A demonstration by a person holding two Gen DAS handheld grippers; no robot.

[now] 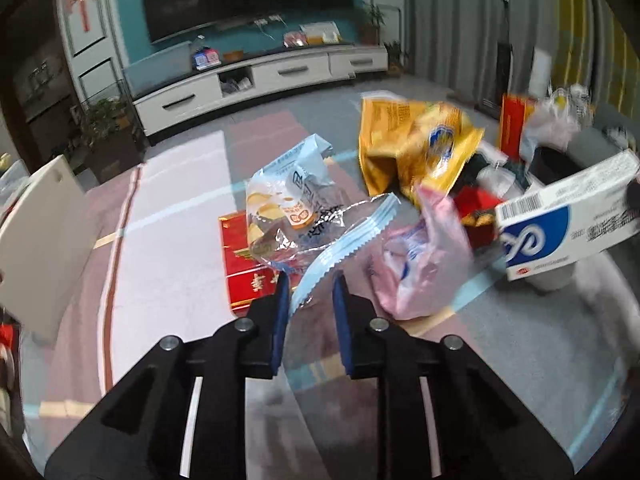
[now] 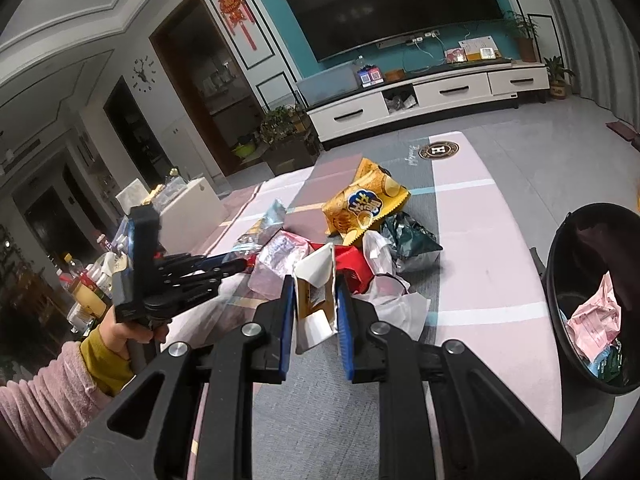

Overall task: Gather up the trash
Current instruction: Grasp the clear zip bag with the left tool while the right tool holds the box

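Trash (image 1: 420, 152) lay heaped on the mat at our twelve o'clock. Our left tool (image 1: 310, 292) pinched only a clear wrapper's (image 1: 296, 216) blue edge, which might tear or slip; our right tool (image 2: 314, 304) clamped a flimsy carton (image 2: 316, 292), bin (image 2: 560, 272) at three o'clock.

A clear blue-edged wrapper (image 1: 296, 216) is pinched by its serrated edge between the fingers (image 1: 280, 300) of the left gripper (image 1: 310, 300). Beyond it a red box (image 1: 244, 276), a pink bag (image 1: 420, 264) and a yellow chip bag (image 1: 412, 148) are seen on the surface (image 1: 168, 220). A white-and-blue carton (image 1: 568, 224) is seen at right.
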